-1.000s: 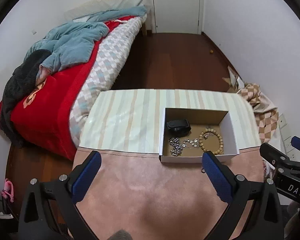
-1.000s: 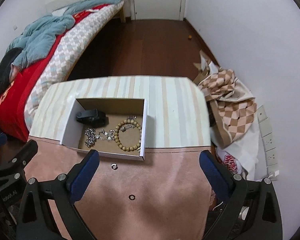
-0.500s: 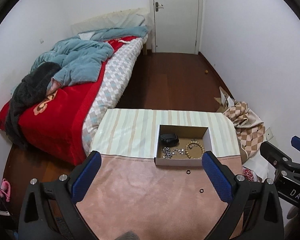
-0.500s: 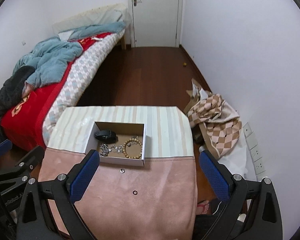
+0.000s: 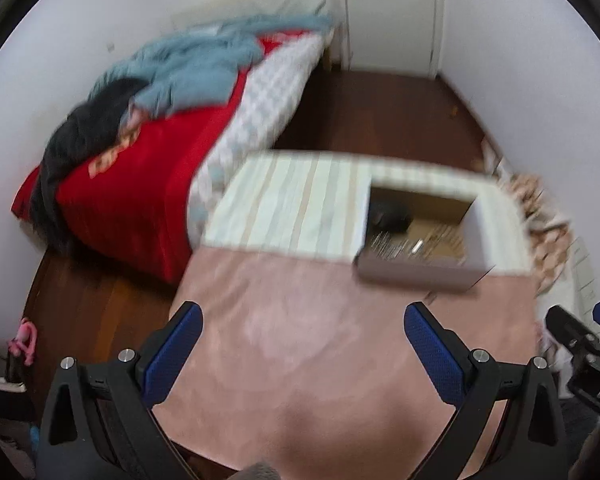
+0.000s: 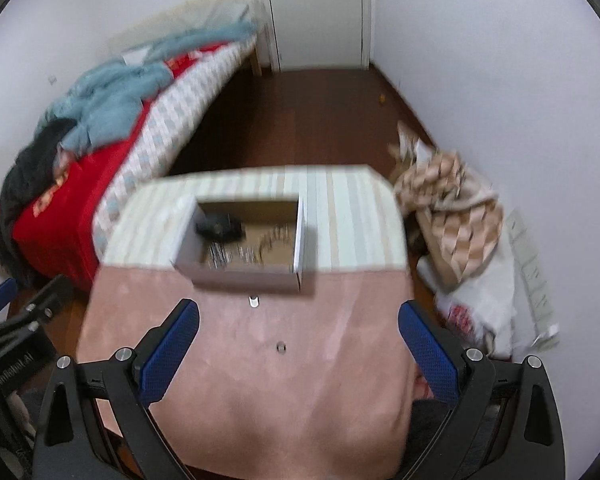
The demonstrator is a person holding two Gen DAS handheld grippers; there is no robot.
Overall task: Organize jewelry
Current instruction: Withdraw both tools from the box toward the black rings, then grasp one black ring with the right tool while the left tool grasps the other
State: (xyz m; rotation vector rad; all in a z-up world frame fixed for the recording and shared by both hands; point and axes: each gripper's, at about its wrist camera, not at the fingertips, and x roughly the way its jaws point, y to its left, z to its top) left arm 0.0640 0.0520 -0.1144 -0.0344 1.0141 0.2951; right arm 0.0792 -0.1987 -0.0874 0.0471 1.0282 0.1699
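An open cardboard box point(image 6: 244, 276) sits where the striped cloth meets the pink mat point(image 6: 284, 392). It holds a black item point(image 6: 220, 228), a silver chain point(image 6: 220, 256) and a bead bracelet point(image 6: 274, 240), all blurred. Two small rings lie on the mat: one point(image 6: 253, 301) just in front of the box, one point(image 6: 281, 347) nearer me. My right gripper point(image 6: 298, 344) is open and empty above the mat. My left gripper point(image 5: 302, 344) is open and empty, left of the box point(image 5: 420, 272).
A bed point(image 6: 80, 184) with red and blue bedding stands to the left. Checked cloth and bags point(image 6: 456, 208) lie on the floor at the right by the wall. A closed door point(image 6: 320, 12) is at the far end. Both views are motion-blurred.
Both grippers first pulled back and up from the table, then came down toward it again. The box looks larger than half a second ago. Both stay open and empty.
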